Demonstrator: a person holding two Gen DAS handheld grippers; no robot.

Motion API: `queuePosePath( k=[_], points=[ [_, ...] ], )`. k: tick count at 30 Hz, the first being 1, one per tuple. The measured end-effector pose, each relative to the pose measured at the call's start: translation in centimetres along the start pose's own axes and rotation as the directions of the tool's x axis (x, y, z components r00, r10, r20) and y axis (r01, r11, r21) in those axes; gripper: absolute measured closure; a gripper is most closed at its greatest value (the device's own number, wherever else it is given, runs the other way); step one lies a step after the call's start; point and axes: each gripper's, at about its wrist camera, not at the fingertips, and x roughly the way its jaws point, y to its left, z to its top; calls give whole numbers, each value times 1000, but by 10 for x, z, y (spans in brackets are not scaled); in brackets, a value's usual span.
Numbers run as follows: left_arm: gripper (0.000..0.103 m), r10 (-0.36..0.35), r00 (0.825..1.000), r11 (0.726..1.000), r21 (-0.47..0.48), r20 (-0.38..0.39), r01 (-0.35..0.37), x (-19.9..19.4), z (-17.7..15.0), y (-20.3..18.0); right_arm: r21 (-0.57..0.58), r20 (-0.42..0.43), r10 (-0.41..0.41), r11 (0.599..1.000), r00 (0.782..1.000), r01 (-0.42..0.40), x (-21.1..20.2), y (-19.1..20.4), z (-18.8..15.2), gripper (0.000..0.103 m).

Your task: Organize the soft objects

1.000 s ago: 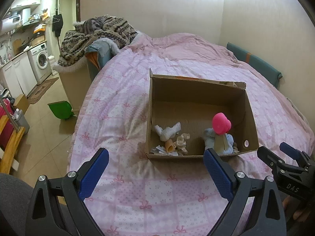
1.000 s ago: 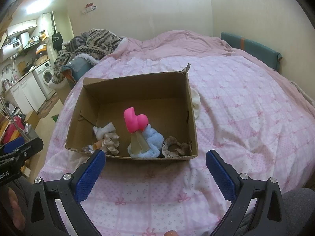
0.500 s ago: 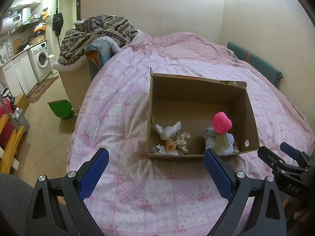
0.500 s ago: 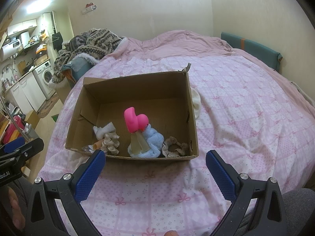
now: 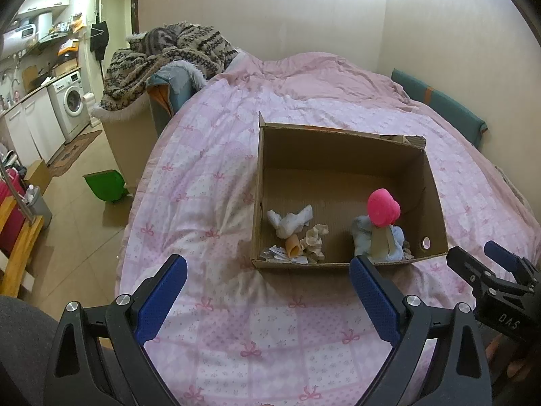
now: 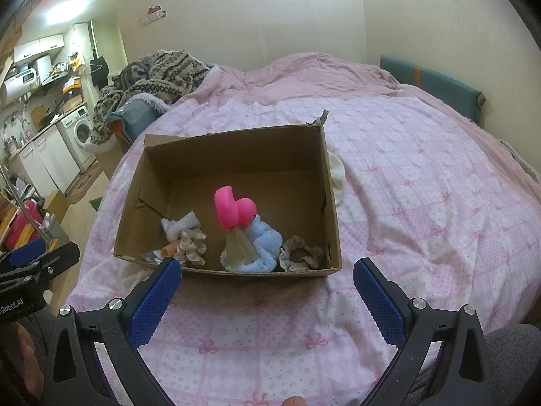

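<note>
While both tongs wait wide apart with nothing in them:
Left tongs (image 5: pixel 267 291): in front of the box (image 6: pixel 324 182).
Right tongs (image 6: pixel 267 292): same.
Blue cloth (image 6: pixel 268 242): inside the box, near its front wall; looks soft and light, pinch a fold.
Pink toy (image 6: pixel 235 211): on top, looks squishy.

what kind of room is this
Most likely a small studio flat: a bed with a pink quilt fills the view, while a washing machine and kitchen cabinets stand just beyond it, in the same room.
</note>
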Motion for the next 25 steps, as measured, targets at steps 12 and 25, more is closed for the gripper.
queuePosePath(
  k=[12, 25],
  points=[
    [7, 4, 1000, 1000, 1, -1, -4, 2, 0, -1, 0, 17, -2, 1000, 1000, 2, -2, 1, 1, 0],
    [7, 5, 1000, 1000, 14, 6, -5, 3, -5, -1, 0, 15, 0, 1000, 1000, 0, -4, 3, 4, 0]
  ],
)
